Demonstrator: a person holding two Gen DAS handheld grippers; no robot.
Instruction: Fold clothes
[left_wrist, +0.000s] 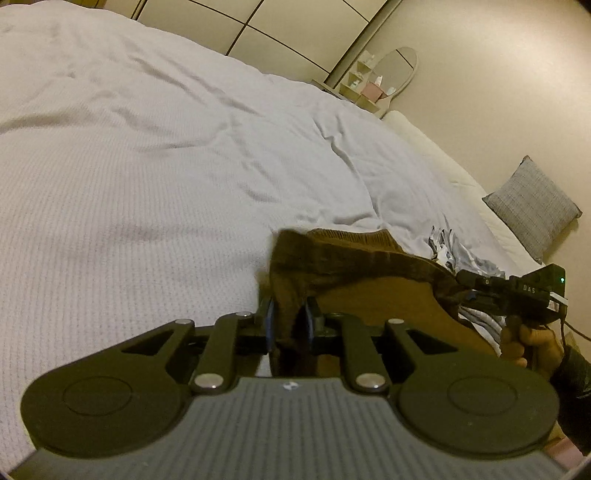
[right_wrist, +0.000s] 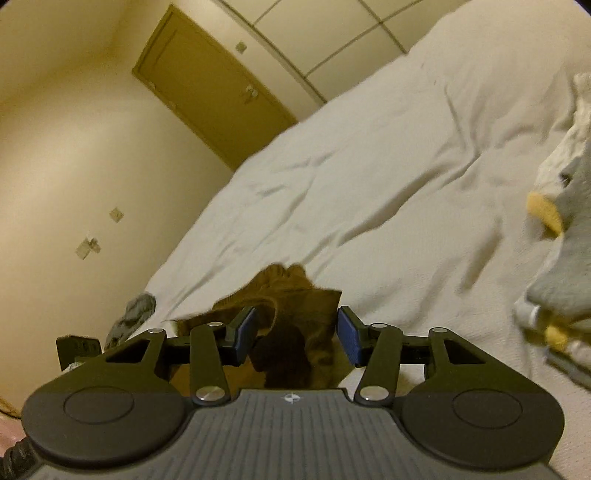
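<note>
A brown ribbed garment (left_wrist: 354, 258) hangs just above the white bed cover (left_wrist: 147, 155). My left gripper (left_wrist: 290, 325) is shut on a bunched corner of it. From there the cloth stretches right to my right gripper (left_wrist: 465, 282), held by a person's hand (left_wrist: 532, 339). In the right wrist view the brown garment (right_wrist: 291, 317) sits bunched between the blue pads (right_wrist: 349, 336) of my right gripper (right_wrist: 297, 334). Its jaws stand wide apart and do not pinch the cloth. The left gripper's body (right_wrist: 77, 349) shows at the far left.
Folded grey and white clothes with yellow trim (right_wrist: 565, 221) are stacked on the bed cover (right_wrist: 369, 166) to the right. Crumpled patterned clothes (left_wrist: 450, 251) lie behind the brown garment. A grey cushion (left_wrist: 532, 206), an oval mirror (left_wrist: 397, 74) and a door (right_wrist: 207, 92) stand beyond the bed.
</note>
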